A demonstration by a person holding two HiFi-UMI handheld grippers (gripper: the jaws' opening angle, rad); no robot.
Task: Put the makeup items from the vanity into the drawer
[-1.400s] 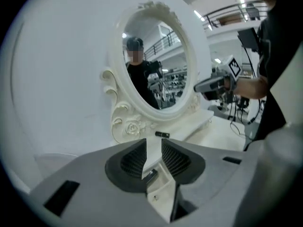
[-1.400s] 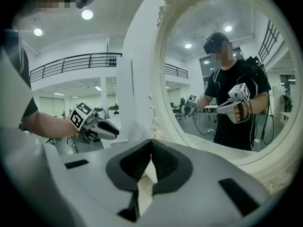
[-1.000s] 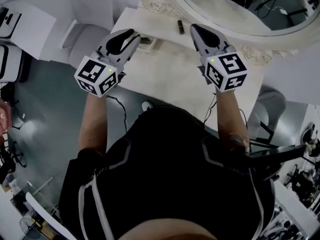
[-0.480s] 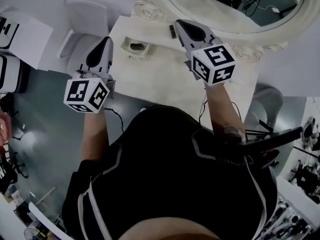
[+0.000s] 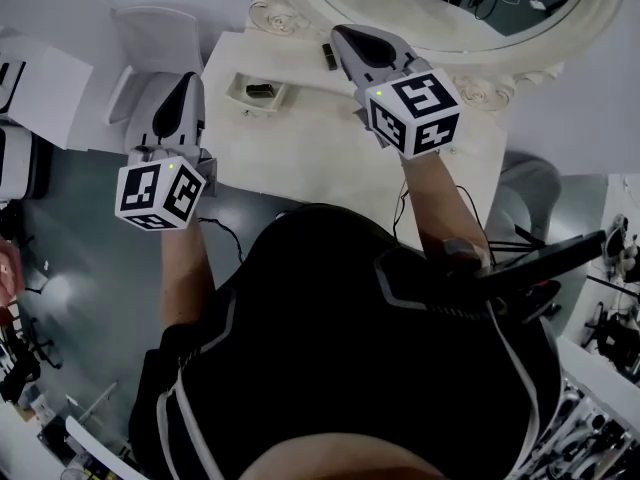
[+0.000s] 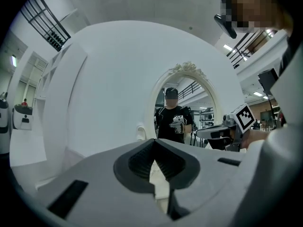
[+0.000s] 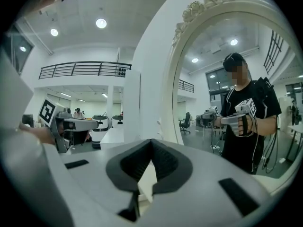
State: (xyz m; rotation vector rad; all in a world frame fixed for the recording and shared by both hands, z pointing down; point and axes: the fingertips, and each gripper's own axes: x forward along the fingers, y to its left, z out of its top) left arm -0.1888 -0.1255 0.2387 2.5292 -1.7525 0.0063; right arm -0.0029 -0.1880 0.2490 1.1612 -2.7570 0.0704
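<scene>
The white vanity top (image 5: 300, 143) lies below an oval mirror. On it a small white tray (image 5: 238, 96) holds a dark makeup item (image 5: 260, 91), and a dark stick-like item (image 5: 327, 55) lies near the mirror's base. My left gripper (image 5: 186, 80) hovers over the vanity's left edge, left of the tray, jaws shut and empty (image 6: 154, 150). My right gripper (image 5: 341, 36) hangs just right of the dark stick, also shut with nothing between its jaws (image 7: 150, 148). No drawer shows in any view.
The ornate mirror frame (image 5: 480, 88) borders the vanity's far side. A white chair (image 5: 155, 43) stands off the left end. A cable (image 5: 225, 230) hangs by the front edge. In the mirror the person with both grippers is reflected (image 7: 241, 122).
The left gripper's jaws, spread wide a second ago, have shut, and it has moved left off the table's edge. The right gripper has shifted left toward the dark stick.
</scene>
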